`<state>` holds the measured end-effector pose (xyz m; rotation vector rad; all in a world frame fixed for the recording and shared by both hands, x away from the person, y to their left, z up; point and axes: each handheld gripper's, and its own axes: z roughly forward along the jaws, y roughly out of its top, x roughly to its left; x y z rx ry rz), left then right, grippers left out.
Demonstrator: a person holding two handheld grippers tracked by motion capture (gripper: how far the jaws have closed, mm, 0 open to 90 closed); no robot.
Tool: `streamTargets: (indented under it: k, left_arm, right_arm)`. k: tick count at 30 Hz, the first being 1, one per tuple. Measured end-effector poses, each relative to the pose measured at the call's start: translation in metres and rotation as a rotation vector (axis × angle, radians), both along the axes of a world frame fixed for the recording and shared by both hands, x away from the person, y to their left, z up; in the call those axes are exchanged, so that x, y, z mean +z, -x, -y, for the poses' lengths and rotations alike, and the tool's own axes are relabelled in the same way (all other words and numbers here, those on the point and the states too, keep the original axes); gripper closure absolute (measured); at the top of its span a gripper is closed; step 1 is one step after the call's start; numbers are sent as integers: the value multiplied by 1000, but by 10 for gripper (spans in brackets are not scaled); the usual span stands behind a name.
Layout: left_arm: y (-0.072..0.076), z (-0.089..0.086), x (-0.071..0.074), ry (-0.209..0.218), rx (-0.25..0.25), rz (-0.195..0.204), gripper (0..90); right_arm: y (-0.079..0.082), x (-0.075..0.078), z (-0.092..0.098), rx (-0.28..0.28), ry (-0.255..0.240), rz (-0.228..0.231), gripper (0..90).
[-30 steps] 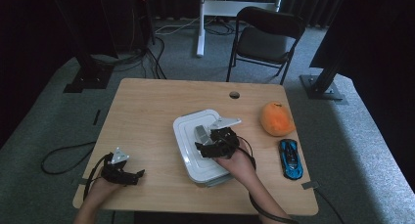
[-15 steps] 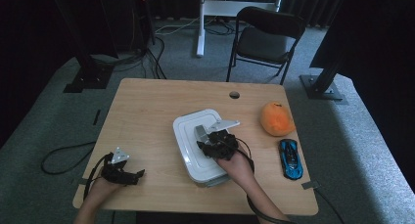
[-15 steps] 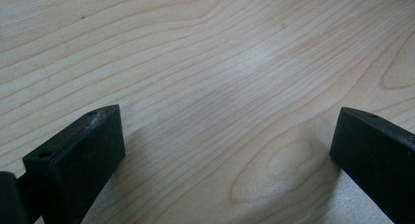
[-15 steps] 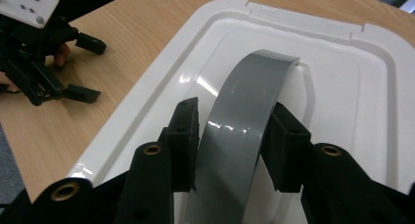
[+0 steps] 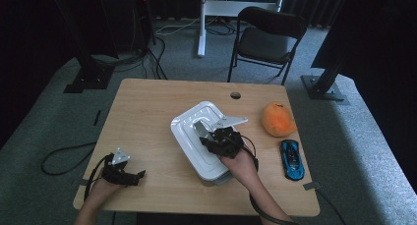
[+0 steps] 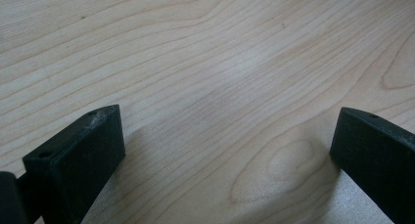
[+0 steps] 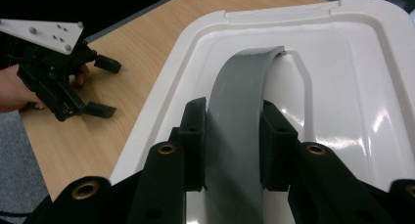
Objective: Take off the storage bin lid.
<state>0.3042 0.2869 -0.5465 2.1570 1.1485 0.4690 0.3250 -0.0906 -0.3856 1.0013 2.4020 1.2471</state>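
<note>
Lab or studio: black curtains (image 5: pixel 388 48), stand bases (image 5: pixel 324 87), floor cables (image 5: pixel 123 63), carpet

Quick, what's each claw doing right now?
Left claw: open, holding nothing.
Right claw: just closed on the grey handle of the white lid.

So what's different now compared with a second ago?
The right gripper has just been closing its jaws and now clamps the grey handle on the white box lid; a second ago they stood open around it. The left gripper stayed open on the table, and the orange plush toy and blue toy car haven't moved.
</note>
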Motion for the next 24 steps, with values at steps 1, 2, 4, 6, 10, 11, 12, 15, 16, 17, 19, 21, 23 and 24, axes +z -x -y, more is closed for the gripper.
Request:
streamTargets:
  k: [1,2,4,6,10,11,12,15,16,17,19,21,23,24]
  left_arm:
    - [0,0,0,0,0,-1,1]
    - [0,0,0,0,0,0,2]
    - [0,0,0,0,0,0,1]
    - [0,0,0,0,0,0,2]
    - [0,0,0,0,0,1,1]
    - [0,0,0,0,0,1,1]
    - [0,0,0,0,0,1,2]
    - [0,0,0,0,0,1,1]
    - [0,0,0,0,-1,1,1]
    - [0,0,0,0,-1,1,2]
    - [0,0,0,-1,-1,1,2]
    - [0,0,0,-1,-1,2,1]
    - [0,0,0,-1,0,2,2]
    - [0,0,0,-1,0,2,2]
  right_arm:
    - [0,1,1,0,-3,1,682]
    - [0,2,2,-2,-5,3,682]
    - [-1,5,4,-9,-8,5,682]
    - [-2,8,6,-14,-10,11,682]
    - [-7,17,11,-27,-17,29,683]
    - [-7,17,11,-27,-17,29,683]
    - [-10,22,13,-35,-18,36,683]
    - [-15,29,18,-50,-23,48,683]
    - [-17,30,19,-56,-24,49,683]
    - [-17,30,19,-56,-24,49,683]
    - [-23,34,22,-71,-27,56,683]
    - [-30,37,27,-94,-27,65,683]
    - [-32,37,29,-101,-26,65,683]
    - [-35,37,31,-110,-30,63,683]
